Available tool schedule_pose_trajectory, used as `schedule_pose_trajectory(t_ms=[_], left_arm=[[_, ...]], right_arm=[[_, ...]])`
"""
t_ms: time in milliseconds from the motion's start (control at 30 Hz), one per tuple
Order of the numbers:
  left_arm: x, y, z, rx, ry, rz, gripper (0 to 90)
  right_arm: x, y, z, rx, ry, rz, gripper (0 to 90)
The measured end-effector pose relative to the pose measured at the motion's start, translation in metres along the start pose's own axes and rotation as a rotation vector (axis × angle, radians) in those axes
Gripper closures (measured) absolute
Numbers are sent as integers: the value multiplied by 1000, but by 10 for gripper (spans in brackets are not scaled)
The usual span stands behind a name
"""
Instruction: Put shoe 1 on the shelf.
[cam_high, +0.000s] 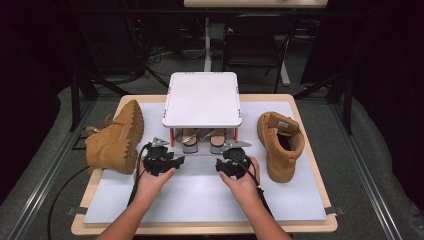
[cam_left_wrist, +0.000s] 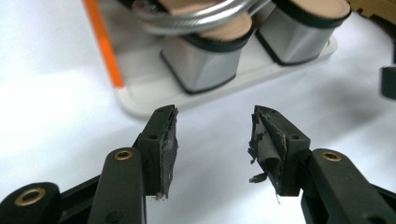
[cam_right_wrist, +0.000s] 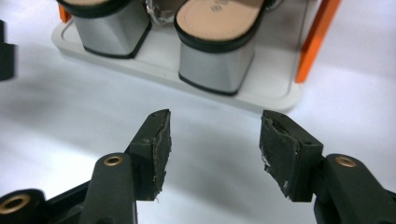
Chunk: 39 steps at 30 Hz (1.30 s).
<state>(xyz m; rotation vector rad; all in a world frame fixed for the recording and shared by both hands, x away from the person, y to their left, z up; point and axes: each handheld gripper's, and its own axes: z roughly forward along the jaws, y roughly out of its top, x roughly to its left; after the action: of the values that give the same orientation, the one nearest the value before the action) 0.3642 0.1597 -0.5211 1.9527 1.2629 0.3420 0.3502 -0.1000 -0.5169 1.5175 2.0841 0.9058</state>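
Both the left gripper (cam_high: 172, 161) and right gripper (cam_high: 224, 163), jaws parted and empty, sit just below the block-heeled sandals (cam_high: 202, 141) mid-frame, heels toward them, each apparently equally near.

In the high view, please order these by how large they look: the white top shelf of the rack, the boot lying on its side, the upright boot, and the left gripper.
1. White top shelf.
2-3. Boot lying on its side and upright boot: alike, no ranking.
4. Left gripper, smallest.
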Motion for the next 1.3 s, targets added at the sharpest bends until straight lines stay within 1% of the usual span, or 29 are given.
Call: schedule_pose_trajectory(t_ms=[33, 100, 133, 167, 233, 267, 300, 333, 400, 567, 633, 700, 733, 767, 800, 867, 900, 933, 967, 1033, 1067, 1100, 1133, 1200, 1300], left_arm=[[2, -3, -3, -2, -1, 0, 503], [7, -9, -10, 0, 1, 3, 511], [11, -12, -13, 1, 4, 14, 514], [13, -15, -17, 0, 6, 8, 515], [19, -20, -22, 4, 3, 0, 516], [22, -23, -25, 10, 3, -4, 516], [22, -23, -25, 10, 3, -4, 516], [28, -28, -30, 10, 1, -21, 514], [34, -34, -34, 15, 3, -31, 511], [43, -45, -41, 33, -1, -34, 511], [44, -48, -43, 47, -18, -35, 511], [44, -51, -44, 53, -24, -21, 510], [44, -51, -44, 53, -24, -21, 510], [42, -54, -46, 58, -44, -13, 510], [41, -56, -47, 53, -50, -15, 503], [40, -59, -48, 60, -50, 9, 486], [40, -61, -48, 59, -47, 13, 483], [40, -63, -49, 53, -39, 19, 474], [41, -64, -49, 45, -37, 24, 473], [42, -65, -50, 44, -31, 24, 474], [43, -68, -52, 43, -43, 18, 476], [43, -68, -53, 39, -47, 25, 482], [44, -69, -53, 36, -48, 29, 490], [44, -70, -54, 34, -46, 23, 493], [45, -71, -54, 42, -51, 14, 488]], right_arm=[[-2, -2, -3, 4, 9, -2, 426], [-5, -6, -8, 10, 8, -1, 425], [-6, -8, -10, 9, 2, -4, 426], [-8, -10, -12, 12, -4, -8, 426], [-12, -15, -16, 14, 6, -4, 425], [-13, -18, -17, 14, 2, -9, 425], [-13, -18, -17, 14, 2, -9, 425], [-16, -24, -20, 29, -2, -13, 425], [-18, -30, -23, 35, -2, -19, 426], [-22, -44, -33, 41, 31, -21, 432], [-23, -49, -37, 42, 36, -26, 455], [-25, -53, -41, 48, 42, -40, 465], [-25, -54, -42, 41, 36, -43, 470], [-25, -56, -44, 30, 28, -56, 471], [-26, -57, -46, 23, 30, -60, 471], [-27, -59, -49, 14, 36, -53, 471], [-28, -60, -51, -2, 45, -49, 471], [-29, -62, -51, -21, 52, -47, 478], [-30, -64, -50, -23, 59, -40, 490], [-31, -66, -49, -12, 67, -35, 491], [-33, -70, -45, 0, 62, -38, 490], [-33, -72, -44, -9, 67, -31, 485], [-34, -72, -44, -7, 68, -38, 473], [-35, -73, -44, -1, 64, -52, 471], [-35, -74, -43, 3, 65, -45, 467]])
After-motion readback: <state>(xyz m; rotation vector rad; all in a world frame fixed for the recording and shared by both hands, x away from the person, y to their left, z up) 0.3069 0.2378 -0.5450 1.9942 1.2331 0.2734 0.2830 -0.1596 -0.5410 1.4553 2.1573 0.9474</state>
